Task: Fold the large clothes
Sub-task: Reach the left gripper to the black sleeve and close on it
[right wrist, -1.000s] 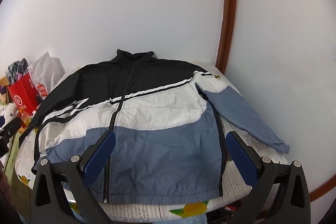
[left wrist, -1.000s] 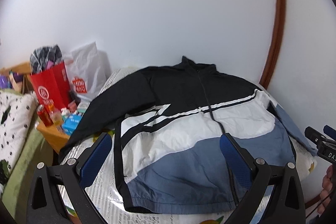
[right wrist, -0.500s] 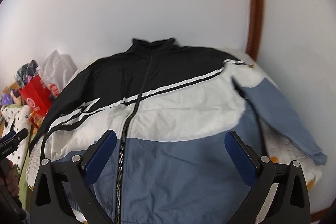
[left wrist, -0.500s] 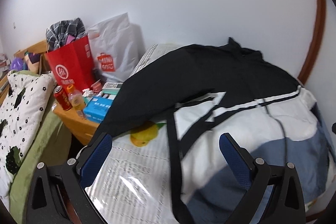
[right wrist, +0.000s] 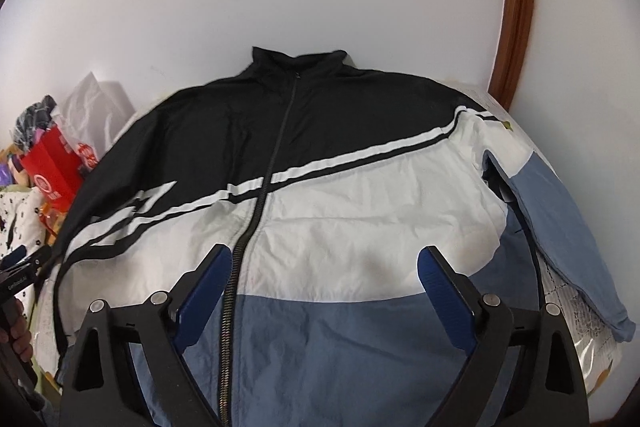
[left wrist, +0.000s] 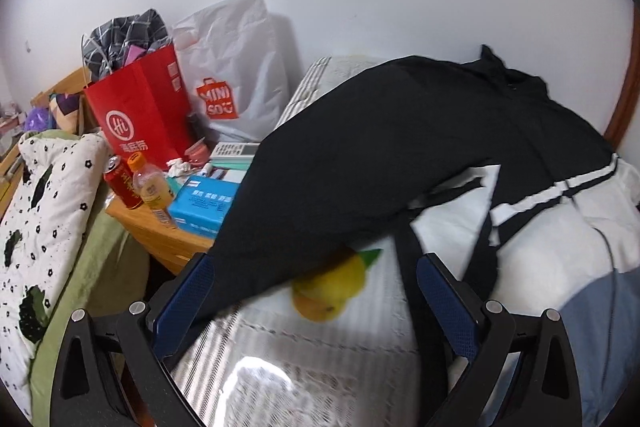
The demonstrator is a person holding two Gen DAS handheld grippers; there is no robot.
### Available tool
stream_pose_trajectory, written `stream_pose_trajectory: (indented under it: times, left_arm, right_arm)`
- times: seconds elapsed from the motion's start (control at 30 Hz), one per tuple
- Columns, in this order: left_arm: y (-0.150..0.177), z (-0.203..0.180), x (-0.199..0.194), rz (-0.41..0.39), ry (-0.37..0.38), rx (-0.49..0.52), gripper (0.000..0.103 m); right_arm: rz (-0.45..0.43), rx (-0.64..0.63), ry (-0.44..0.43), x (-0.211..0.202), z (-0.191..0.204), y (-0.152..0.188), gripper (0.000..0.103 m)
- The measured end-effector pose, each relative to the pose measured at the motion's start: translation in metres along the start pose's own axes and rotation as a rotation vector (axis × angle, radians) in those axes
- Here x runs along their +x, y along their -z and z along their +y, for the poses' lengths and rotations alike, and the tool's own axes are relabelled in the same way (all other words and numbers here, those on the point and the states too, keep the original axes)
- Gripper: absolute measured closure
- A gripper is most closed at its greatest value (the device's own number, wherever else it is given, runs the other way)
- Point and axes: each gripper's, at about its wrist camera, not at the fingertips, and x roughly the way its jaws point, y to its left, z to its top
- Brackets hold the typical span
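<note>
A black, white and blue zip jacket (right wrist: 320, 195) lies flat, front up, on a bed with a white fruit-print cover (left wrist: 320, 355). My left gripper (left wrist: 316, 291) is open just above the end of the black left sleeve (left wrist: 320, 195), whose cuff lies between the blue pads. My right gripper (right wrist: 324, 283) is open and empty, low over the jacket's middle near the zip (right wrist: 256, 211). The blue right sleeve (right wrist: 560, 227) lies along the bed's right side. The left gripper's body also shows at the left edge of the right wrist view (right wrist: 20, 271).
A wooden bedside table (left wrist: 160, 235) left of the bed holds a red paper bag (left wrist: 140, 119), a white plastic bag (left wrist: 236, 75), a can (left wrist: 120, 183), a bottle (left wrist: 152, 191) and a blue tissue box (left wrist: 204, 203). A spotted quilt (left wrist: 40, 227) lies farther left. White wall behind.
My left gripper has moved left and down to the black sleeve's cuff. My right gripper has moved forward and lower over the jacket's middle. Both stayed open.
</note>
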Motion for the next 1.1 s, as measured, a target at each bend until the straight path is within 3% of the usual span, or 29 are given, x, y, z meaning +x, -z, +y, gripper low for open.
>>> stream_pose_trajectory:
  times: [0.57, 1.1]
  left_arm:
    - [-0.002, 0.008, 0.050, 0.072, -0.006, -0.024, 0.008]
    - [-0.002, 0.013, 0.061, 0.087, -0.012, -0.025, 0.016]
  right_arm:
    - [0.056, -0.014, 0.027, 0.032, 0.007, -0.012, 0.010]
    - [0.102, -0.078, 0.036, 0.047, 0.021, -0.011, 0.010]
